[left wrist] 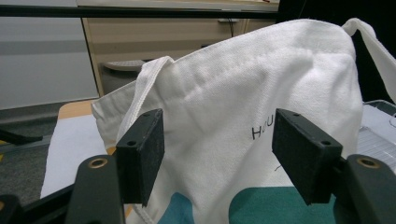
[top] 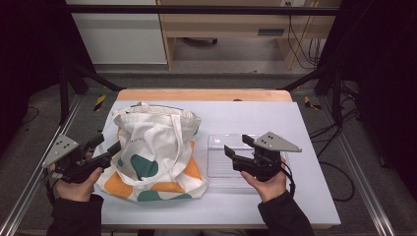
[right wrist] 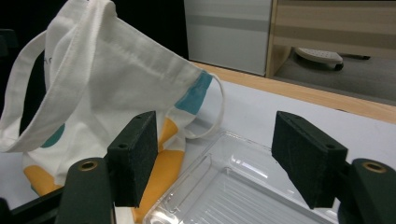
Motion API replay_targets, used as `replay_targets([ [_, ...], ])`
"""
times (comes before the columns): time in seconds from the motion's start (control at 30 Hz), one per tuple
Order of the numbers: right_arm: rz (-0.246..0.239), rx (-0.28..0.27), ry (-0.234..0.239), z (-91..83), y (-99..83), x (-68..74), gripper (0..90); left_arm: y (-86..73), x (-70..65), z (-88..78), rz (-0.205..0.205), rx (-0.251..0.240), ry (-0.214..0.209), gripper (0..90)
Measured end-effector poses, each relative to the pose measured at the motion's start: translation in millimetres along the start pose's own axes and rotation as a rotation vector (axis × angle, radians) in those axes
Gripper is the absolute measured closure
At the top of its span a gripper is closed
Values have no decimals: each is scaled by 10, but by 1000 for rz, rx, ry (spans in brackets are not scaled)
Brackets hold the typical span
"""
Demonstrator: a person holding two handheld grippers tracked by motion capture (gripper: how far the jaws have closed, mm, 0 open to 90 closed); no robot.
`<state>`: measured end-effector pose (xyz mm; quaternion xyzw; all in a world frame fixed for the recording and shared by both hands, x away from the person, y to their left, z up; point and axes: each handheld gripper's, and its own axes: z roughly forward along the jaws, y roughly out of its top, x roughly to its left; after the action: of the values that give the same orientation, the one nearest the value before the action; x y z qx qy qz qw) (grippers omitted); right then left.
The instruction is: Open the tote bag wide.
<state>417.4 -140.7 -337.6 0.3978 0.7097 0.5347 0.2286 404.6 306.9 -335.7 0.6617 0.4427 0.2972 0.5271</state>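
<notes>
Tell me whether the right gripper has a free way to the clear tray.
Probably yes. The right gripper hangs open just above the clear tray, nothing lies between them, and the tote bag sits off to the tray's left.

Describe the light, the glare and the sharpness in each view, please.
High view: soft and a little blurred, dark at both sides, table evenly lit. Left gripper view: bag bright and sharp enough to show its weave. Right gripper view: small glints on the clear tray; the background is softer.
</notes>
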Motion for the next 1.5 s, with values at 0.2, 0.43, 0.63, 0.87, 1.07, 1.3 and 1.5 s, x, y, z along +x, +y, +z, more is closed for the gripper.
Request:
replay_targets([
  [0.2,-8,3,24,98,34,88,331,36,4,96,5,1,5,358],
  [0.43,-17,-1,51,196,80,187,343,177,-75,172,37,-11,-5,358],
  [0.63,-24,-11,77,262,137,295,347,146,-206,257,60,8,-15,366],
  [0.87,-46,-12,112,351,205,436,362,-56,-226,328,61,56,-22,417],
  [1.07,-37,-15,144,463,250,545,379,-174,-225,419,71,106,-9,541],
  [1.3,-46,2,176,651,264,700,379,-232,-237,469,90,137,2,750],
  [1.5,-50,15,183,776,273,800,374,-245,-236,435,101,143,-10,866],
])
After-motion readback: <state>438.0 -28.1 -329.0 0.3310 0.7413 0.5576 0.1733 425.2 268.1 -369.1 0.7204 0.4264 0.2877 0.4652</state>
